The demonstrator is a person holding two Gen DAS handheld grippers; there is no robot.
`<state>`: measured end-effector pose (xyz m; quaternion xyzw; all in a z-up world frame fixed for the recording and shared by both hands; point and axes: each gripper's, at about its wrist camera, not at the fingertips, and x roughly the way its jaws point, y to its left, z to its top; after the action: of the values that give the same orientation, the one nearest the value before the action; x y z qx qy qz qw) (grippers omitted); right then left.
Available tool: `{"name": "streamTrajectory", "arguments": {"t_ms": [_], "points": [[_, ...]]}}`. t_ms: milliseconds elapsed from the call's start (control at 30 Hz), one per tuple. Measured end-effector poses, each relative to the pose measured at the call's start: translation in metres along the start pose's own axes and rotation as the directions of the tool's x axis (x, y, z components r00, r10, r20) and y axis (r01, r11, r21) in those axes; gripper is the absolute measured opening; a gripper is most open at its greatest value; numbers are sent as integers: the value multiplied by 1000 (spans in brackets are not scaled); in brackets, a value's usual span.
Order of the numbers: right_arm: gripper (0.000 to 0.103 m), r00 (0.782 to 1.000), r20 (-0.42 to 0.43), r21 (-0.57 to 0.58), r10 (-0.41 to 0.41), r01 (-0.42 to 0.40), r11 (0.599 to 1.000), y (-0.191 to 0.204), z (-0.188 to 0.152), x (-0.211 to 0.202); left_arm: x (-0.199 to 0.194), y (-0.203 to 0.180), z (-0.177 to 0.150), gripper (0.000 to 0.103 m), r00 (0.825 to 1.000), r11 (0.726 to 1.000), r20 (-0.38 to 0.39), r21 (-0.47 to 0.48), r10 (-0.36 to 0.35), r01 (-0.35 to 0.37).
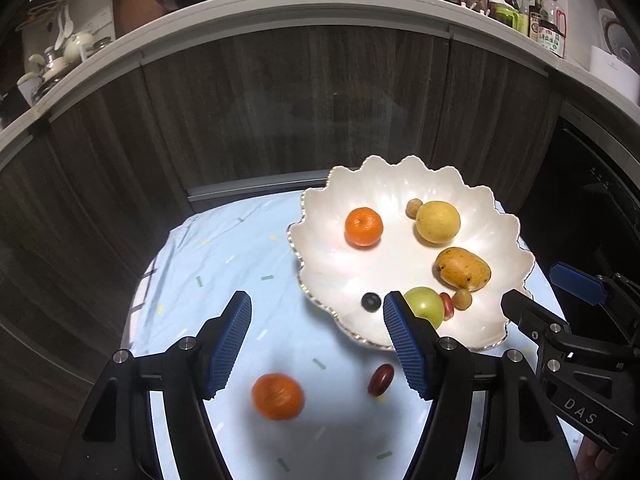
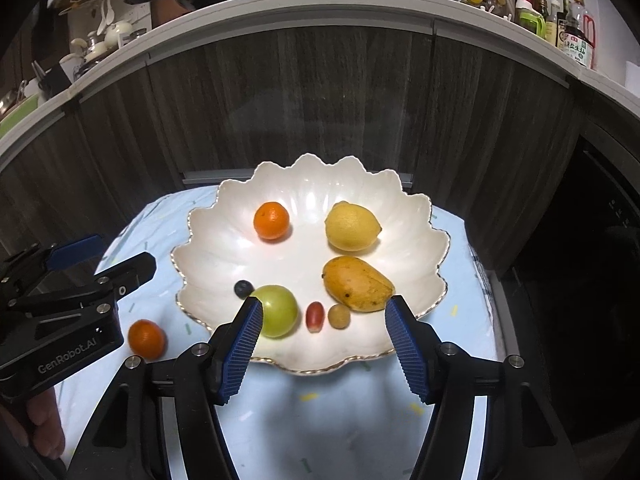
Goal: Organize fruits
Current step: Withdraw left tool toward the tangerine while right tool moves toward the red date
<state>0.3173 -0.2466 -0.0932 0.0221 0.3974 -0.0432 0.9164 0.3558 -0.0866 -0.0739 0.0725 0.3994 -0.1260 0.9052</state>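
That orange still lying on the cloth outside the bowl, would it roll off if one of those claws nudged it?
Probably. The orange looks round and sits free on the smooth blue cloth, so a sideways nudge would likely send it rolling. Its dimpled skin should grip the ribbed pads of the left hand-held gripper fairly well. It looks firm, not fragile.

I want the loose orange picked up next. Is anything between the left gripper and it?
Nothing visible. The orange lies alone on the cloth below the open left gripper; the dark red fruit sits off to the side.

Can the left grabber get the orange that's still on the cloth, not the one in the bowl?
Probably yes. The left gripper is open and empty, and the loose orange lies on the cloth just below it, nothing between.
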Motion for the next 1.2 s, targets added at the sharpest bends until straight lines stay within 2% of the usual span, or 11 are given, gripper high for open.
{"name": "streamTrajectory", "arguments": {"t_ms": [567, 1200], "points": [[65, 999, 32, -5, 40, -40, 999, 28, -14, -21, -36, 26, -27, 68, 997, 997, 3, -36, 74, -74], [68, 997, 52, -28, 49, -47, 998, 49, -27, -41, -62, 48, -52, 68, 994, 992, 2, -74, 105, -105]]}}
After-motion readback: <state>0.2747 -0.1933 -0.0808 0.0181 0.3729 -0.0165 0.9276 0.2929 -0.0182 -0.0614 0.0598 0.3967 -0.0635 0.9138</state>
